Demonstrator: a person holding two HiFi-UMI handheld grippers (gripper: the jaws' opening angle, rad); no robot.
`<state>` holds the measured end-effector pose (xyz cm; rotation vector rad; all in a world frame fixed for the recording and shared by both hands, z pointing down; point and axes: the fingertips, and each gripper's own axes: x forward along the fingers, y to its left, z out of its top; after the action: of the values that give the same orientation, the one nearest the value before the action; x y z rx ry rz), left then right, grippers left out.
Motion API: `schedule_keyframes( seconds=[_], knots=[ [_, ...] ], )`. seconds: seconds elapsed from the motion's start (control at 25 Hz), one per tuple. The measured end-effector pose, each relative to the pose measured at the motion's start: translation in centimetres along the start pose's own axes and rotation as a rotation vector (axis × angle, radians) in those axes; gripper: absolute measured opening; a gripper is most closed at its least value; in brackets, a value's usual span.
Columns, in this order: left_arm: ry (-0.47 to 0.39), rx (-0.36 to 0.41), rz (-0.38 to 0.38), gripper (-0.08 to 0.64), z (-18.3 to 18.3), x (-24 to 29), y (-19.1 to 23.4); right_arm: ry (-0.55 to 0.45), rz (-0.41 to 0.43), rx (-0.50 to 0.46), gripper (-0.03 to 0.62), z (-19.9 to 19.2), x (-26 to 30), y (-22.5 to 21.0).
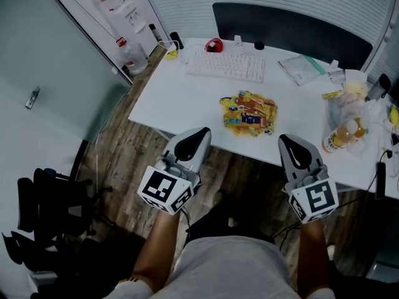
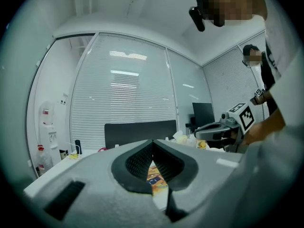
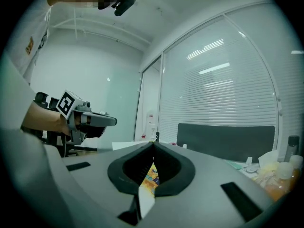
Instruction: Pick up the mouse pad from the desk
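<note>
The mouse pad (image 1: 249, 114), a crumpled-looking sheet printed in yellow, orange and blue, lies on the white desk (image 1: 181, 98) in front of the keyboard. My left gripper (image 1: 201, 133) hangs over the floor just short of the desk's near edge, left of the pad, jaws shut and empty. My right gripper (image 1: 287, 139) is level with it to the pad's right, also shut and empty. In the left gripper view the pad (image 2: 156, 177) shows through the slit below the closed jaw tips (image 2: 153, 141). The right gripper view shows the pad (image 3: 152, 177) the same way under its tips (image 3: 153, 144).
A white keyboard (image 1: 225, 66) and a red object (image 1: 214, 45) lie behind the pad. A bottle (image 1: 341, 136) and plastic bags crowd the desk's right end. A dark partition (image 1: 287, 27) backs the desk. A water dispenser (image 1: 121, 17) and black chair (image 1: 43, 192) stand at left.
</note>
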<state>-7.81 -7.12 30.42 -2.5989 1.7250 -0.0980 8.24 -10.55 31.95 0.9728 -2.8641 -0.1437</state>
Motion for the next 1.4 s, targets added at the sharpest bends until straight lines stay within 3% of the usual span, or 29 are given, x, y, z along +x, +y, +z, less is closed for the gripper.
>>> schedule_keyframes(
  seconds=[0.84,1.4],
  knots=[
    [0.04,0.011,-0.132,0.015,-2.7,8.8,7.7,0.096,-0.098,-0.013,0.012,-1.4,8.5,-4.3],
    [0.206,-0.002,-0.322,0.016,-8.5,14.2,9.9,0.194,-0.218,0.009,0.012,-4.0,12.6,-5.9]
  ],
)
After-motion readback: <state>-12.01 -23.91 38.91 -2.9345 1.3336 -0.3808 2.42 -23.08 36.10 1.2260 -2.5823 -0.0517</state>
